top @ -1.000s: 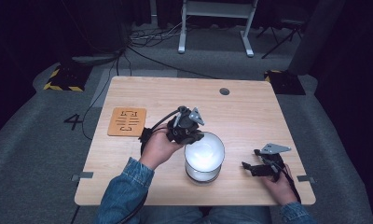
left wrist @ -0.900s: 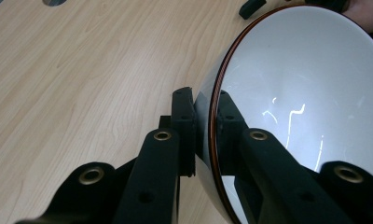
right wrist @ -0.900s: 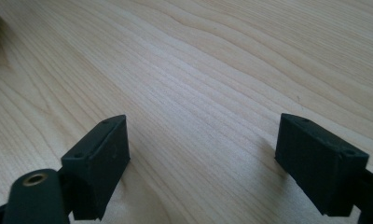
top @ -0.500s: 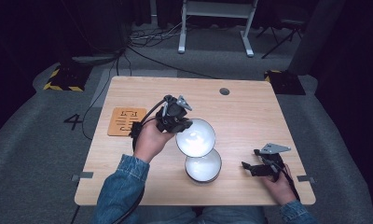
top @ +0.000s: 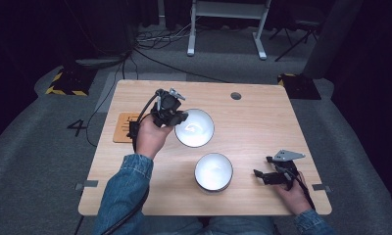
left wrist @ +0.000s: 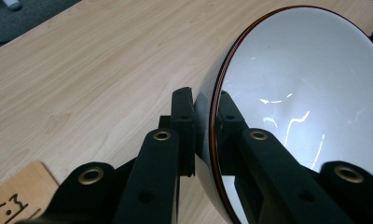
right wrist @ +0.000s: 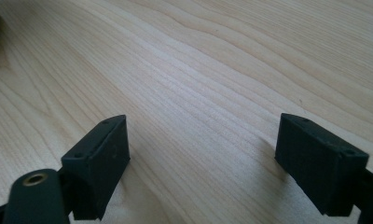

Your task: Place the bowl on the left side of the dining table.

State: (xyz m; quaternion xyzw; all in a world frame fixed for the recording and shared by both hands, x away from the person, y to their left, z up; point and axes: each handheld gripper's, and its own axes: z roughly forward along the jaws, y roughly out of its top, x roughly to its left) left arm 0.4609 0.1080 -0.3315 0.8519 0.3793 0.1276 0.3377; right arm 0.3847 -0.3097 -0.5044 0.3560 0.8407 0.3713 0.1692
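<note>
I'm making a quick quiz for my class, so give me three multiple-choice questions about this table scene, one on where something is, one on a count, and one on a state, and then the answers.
1. Where does the wooden coaster lie?
A. on the table's left part, by the left hand
B. beside the right gripper
C. inside a bowl

2. How many white bowls are there?
A. one
B. two
C. four

3. How does the left gripper stand?
A. open above the table
B. shut on the rim of a bowl
C. shut on the coaster

Answers:
1 A: the high view shows it just left of the left hand.
2 B: the held bowl and the bowl on the table.
3 B: in the left gripper view one jaw is outside the wall and one inside, pinching the rim; the right gripper rests open.
</note>
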